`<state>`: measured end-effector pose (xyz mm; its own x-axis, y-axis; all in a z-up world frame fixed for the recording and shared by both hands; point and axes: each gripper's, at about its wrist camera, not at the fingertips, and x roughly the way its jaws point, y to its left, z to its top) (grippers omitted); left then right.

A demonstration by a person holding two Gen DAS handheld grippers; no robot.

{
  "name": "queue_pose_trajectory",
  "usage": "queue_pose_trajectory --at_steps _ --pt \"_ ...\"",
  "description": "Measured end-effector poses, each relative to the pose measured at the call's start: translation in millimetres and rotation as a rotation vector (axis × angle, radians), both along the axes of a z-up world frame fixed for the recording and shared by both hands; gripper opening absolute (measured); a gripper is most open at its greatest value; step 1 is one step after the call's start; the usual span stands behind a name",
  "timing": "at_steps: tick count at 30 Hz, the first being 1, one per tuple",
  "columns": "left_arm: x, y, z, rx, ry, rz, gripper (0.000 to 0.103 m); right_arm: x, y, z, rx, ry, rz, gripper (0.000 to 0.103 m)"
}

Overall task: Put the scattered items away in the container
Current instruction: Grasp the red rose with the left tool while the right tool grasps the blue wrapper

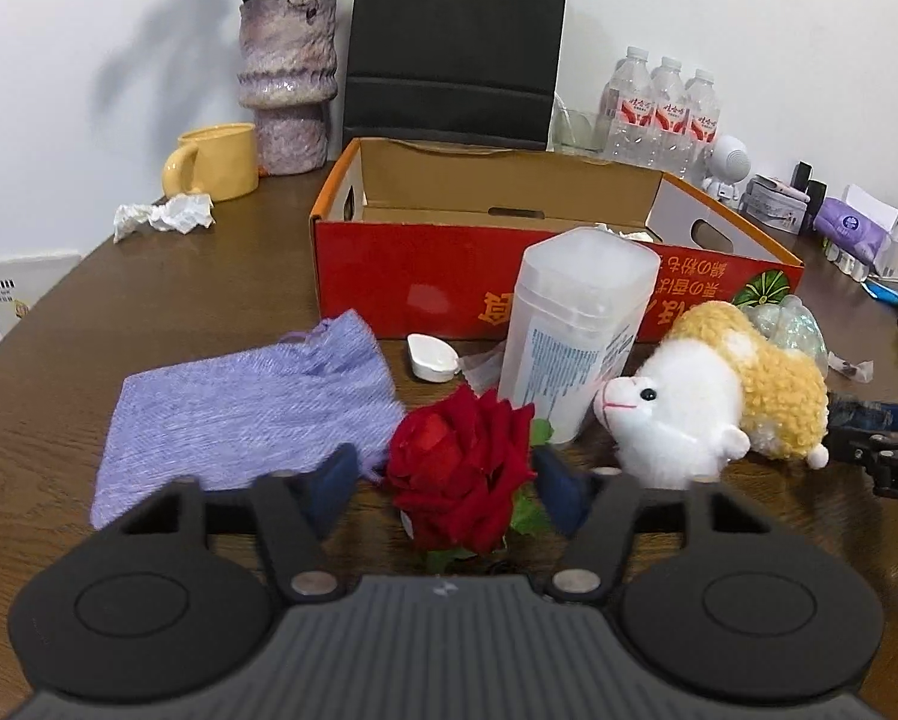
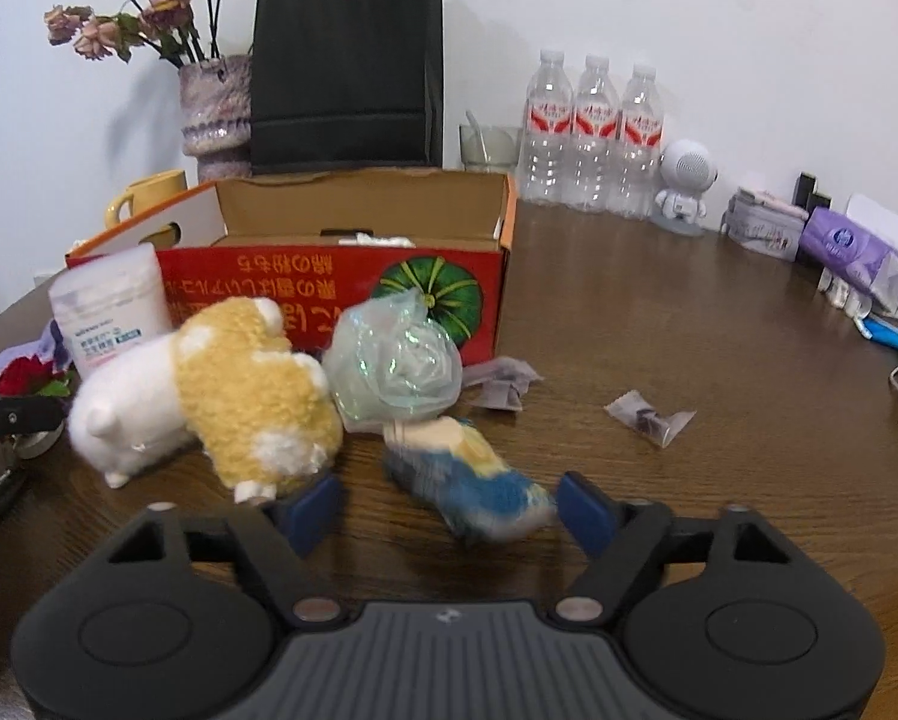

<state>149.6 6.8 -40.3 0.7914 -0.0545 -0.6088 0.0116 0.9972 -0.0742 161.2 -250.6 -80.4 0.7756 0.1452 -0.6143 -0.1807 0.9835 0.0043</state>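
A red rose [image 1: 461, 468] lies on the wooden table between the blue pads of my left gripper [image 1: 447, 489], which is open; the left pad stands clear of the petals. Beside the rose are a purple knit pouch [image 1: 251, 414], an upturned translucent jar [image 1: 575, 330] and a white-and-yellow plush sheep [image 1: 707, 396]. My right gripper [image 2: 449, 513] is open around a small blue-and-yellow plush toy [image 2: 479, 486], with a gap at the left pad. An iridescent plastic bundle [image 2: 395, 360] sits behind it. The red cardboard box [image 2: 329, 282] stands open beyond.
Crumpled tissue [image 1: 164, 213], a small white object [image 1: 431, 357] and torn wrappers [image 2: 650, 417] lie on the table. At the back stand a vase [image 1: 287, 84], yellow mug [image 1: 215, 162], black bag [image 2: 344, 72], water bottles [image 2: 593, 138] and a white figurine [image 2: 683, 186].
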Motion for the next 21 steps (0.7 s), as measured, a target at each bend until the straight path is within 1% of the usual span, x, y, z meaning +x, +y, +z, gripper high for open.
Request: queue_pose_trajectory --at_steps 1,2,3,4,5,10,15,18,21 --pt "0 0 0 -0.004 -0.001 -0.006 0.043 1 -1 -1 0.009 0.007 0.001 0.054" --pt "-1 1 0 -0.007 -0.006 -0.015 0.042 1 -2 -1 0.019 0.01 0.006 0.042" --pt "-3 2 0 -0.009 -0.011 -0.02 0.041 0 -3 -1 0.026 0.005 0.008 0.037" --pt "-4 1 0 -0.006 -0.015 -0.022 0.04 -1 -4 0 0.035 -0.001 0.011 0.022" --pt "-6 1 0 -0.003 -0.02 -0.023 0.04 -2 -4 1 0.042 -0.007 0.012 0.018" --pt "-14 3 2 -0.008 -0.031 -0.027 0.039 -10 -5 7 0.049 -0.051 0.021 0.013" --pt "-21 8 8 -0.029 -0.041 -0.019 0.039 -23 -4 16 0.052 -0.113 0.032 0.011" --pt "-26 11 16 -0.052 -0.054 -0.02 0.039 -30 -4 23 0.058 -0.145 0.036 0.011" --pt "-26 14 30 -0.063 -0.088 -0.033 0.039 -31 -3 34 0.071 -0.172 0.046 0.011"
